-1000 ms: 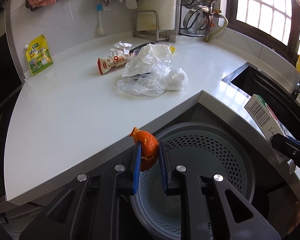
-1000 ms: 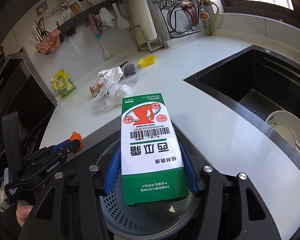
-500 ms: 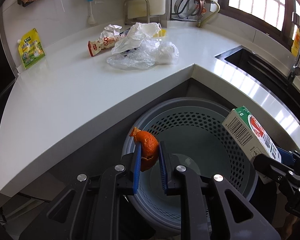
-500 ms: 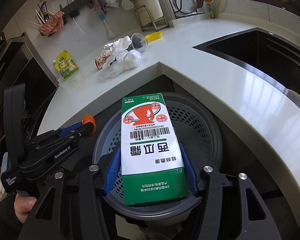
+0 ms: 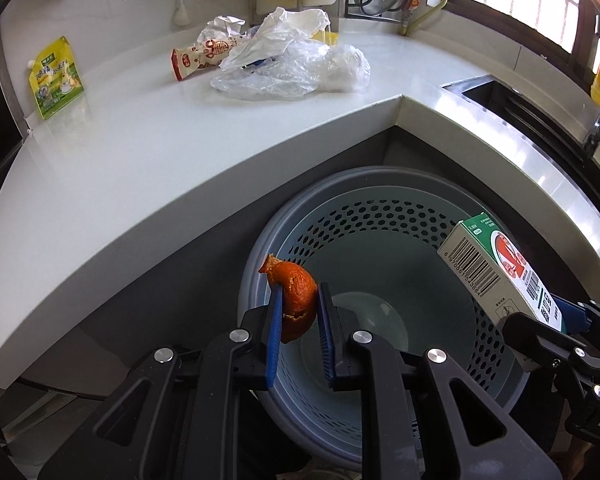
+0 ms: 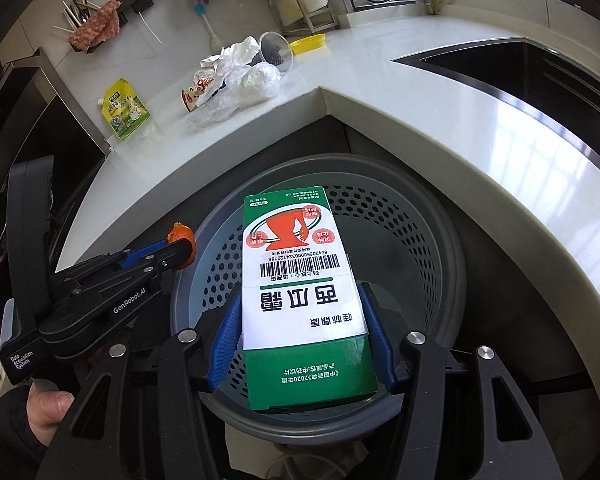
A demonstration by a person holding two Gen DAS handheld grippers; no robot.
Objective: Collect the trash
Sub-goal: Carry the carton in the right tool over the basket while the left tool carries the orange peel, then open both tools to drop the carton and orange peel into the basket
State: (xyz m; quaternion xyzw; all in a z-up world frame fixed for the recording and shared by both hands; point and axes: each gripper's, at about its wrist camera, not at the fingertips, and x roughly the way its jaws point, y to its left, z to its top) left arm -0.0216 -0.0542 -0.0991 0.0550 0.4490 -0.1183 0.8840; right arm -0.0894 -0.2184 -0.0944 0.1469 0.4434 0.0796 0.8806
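Trash on the far counter (image 5: 112,152) waits; my left gripper (image 5: 299,312) clamps peel (image 5: 294,300), my right gripper (image 6: 302,344) clamps box (image 6: 300,280), both above the empty bin (image 5: 380,216).

The green-and-white carton (image 6: 304,300) bears the large characters 西瓜霜, smaller 桂林三金, and a barcode; the left gripper (image 6: 180,250) reads "GenRobot.AI" along its arm and "Data Acquisition System" on its handle; the print on the yellow pouch (image 6: 126,109) is too small to read.

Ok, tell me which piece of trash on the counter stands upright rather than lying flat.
The yellow-green spouted pouch, propped upright against the wall at the counter's left end. The red-and-white wrapper and clear plastic bags lie flat.
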